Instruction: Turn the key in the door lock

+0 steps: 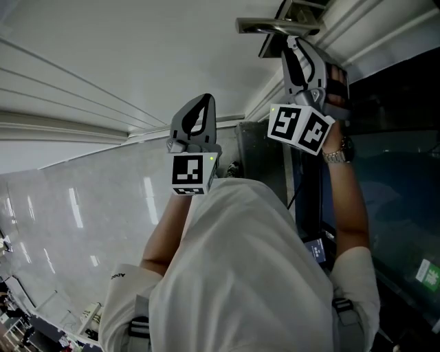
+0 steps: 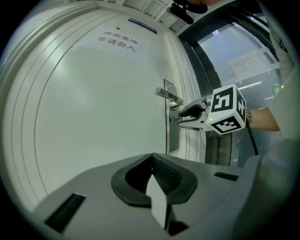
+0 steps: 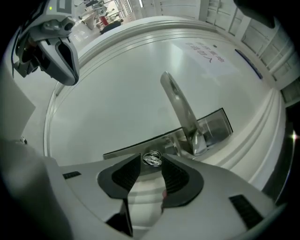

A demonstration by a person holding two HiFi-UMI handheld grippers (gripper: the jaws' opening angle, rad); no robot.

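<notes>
A white door (image 1: 137, 62) carries a silver lever handle (image 3: 180, 110) on a long lock plate (image 3: 213, 125). A small silver key with its ring (image 3: 153, 160) sticks out of the plate just below the handle. My right gripper (image 3: 151, 156) is open, its two tips either side of the key, the pads not pressing on it. The left gripper view shows that gripper (image 2: 177, 117) level at the lock, under the handle (image 2: 168, 96). My left gripper (image 2: 152, 157) is shut on nothing and held back from the door, left of the right one (image 1: 292, 42).
Right of the door runs a dark frame with a glass panel (image 1: 399, 158). A sign with red print (image 2: 116, 41) is high on the door, and a dark door closer (image 2: 180, 11) is above it. The person's white shirt (image 1: 247, 275) fills the lower head view.
</notes>
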